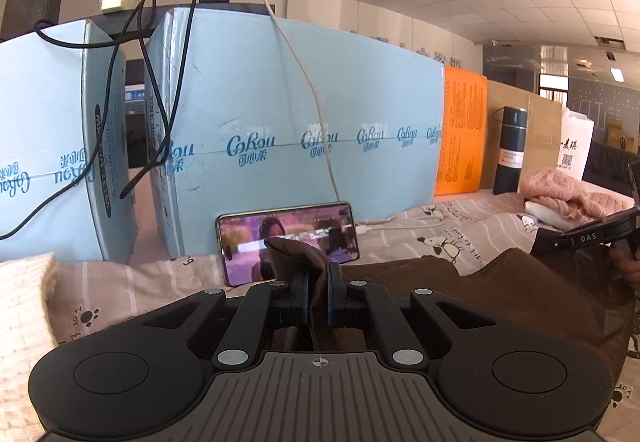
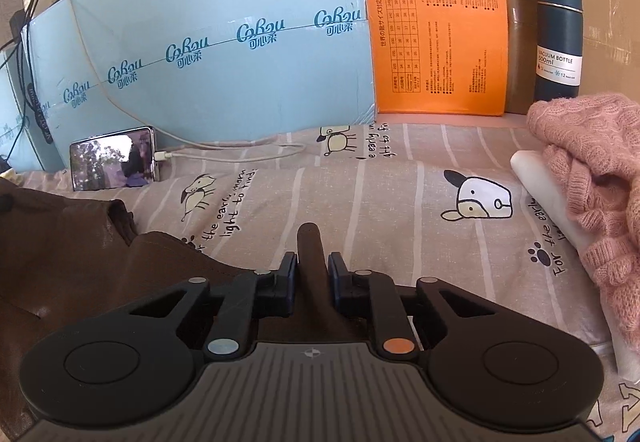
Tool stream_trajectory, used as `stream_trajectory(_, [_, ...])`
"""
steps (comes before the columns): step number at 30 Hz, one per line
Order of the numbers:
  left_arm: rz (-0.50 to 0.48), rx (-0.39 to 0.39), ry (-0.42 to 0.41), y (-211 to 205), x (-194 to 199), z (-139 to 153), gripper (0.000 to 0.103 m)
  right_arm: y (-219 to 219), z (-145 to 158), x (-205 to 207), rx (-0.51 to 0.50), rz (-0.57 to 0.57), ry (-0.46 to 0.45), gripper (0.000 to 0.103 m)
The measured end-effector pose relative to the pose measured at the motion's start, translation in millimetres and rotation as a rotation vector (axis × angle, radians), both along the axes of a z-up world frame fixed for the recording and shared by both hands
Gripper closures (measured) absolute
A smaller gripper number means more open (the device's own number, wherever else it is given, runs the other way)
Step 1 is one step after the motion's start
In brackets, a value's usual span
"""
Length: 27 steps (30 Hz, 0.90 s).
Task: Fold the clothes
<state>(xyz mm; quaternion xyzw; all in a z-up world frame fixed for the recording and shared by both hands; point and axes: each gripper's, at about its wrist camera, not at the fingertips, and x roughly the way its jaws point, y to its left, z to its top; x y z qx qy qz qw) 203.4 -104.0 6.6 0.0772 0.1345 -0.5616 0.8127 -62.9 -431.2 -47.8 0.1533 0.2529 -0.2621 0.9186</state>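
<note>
**Both grips set on brown garment, fold itself not started**

Left gripper (image 1: 318,292) is clamped on a bunched ridge of the brown garment (image 1: 500,294); cloth pokes up past its tips. Right gripper (image 2: 313,284) is likewise clamped on a narrow fold of the same garment, with a tongue of fabric sticking out ahead of the jaws.

The rest of the garment lies rumpled on the printed bedsheet (image 2: 400,178), spreading right of the left gripper and left of the right one. No clean crease or stacked layers visible, so I judge this as the pick-up stage: two edges gripped, lift and fold-over still to do.

Possibly already done: a pink knit sweater (image 2: 592,170) sits piled on something white, ahead and right of the right gripper. Can't confirm it's neatly folded. A cream knit (image 1: 20,322) lies left of the left gripper, status unclear.

Ahead of both: phone (image 1: 286,238) propped against the light blue boxes (image 1: 300,102), charging cable (image 2: 224,154) trailing across the sheet.
</note>
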Motion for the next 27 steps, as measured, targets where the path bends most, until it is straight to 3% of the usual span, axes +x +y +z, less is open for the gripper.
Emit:
stream_trajectory(3, [-0.005, -0.082, 0.006, 16, -7, 12, 0.097, 11, 10, -7, -0.057, -0.017, -0.039, 0.097])
stream_trajectory(9, [-0.03, -0.247, -0.004, 60, -38, 31, 0.098, 39, 43, -40, -0.124, -0.043, -0.207, 0.098])
stream_trajectory(18, [-0.102, -0.455, -0.029, 144, -98, 44, 0.099, 105, 71, -121, -0.223, -0.129, -0.428, 0.098])
stream_trajectory(23, [-0.122, -0.499, 0.022, 182, -116, 30, 0.099, 141, 70, -166, -0.249, -0.134, -0.497, 0.098])
stream_trajectory(27, [-0.176, -0.498, 0.044, 205, -128, 17, 0.099, 167, 59, -194, -0.267, -0.1, -0.497, 0.098])
